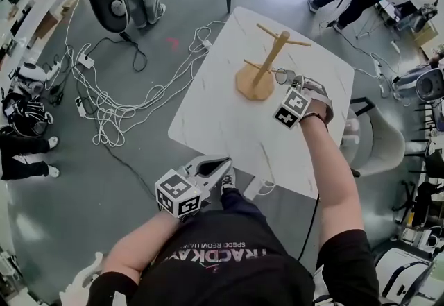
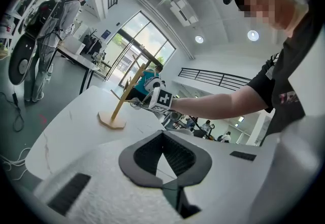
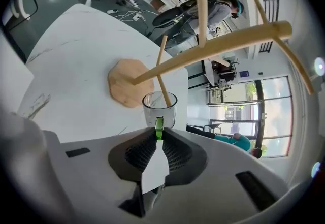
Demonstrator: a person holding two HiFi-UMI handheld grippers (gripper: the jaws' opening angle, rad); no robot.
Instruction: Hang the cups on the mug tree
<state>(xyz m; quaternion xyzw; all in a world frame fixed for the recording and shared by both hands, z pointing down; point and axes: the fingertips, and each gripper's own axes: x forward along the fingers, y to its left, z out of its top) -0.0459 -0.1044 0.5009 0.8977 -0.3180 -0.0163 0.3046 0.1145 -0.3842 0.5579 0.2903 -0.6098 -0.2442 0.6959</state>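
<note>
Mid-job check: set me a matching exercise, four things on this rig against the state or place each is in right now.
Things:
1. left gripper
2. right gripper
3. mug tree
4. glass cup

States:
A. stands on the white table
B. shut on a green handle
C. shut, holding nothing
D. clear, held close to the tree

Pairs: 1-C, 2-B, 3-A, 4-D
</note>
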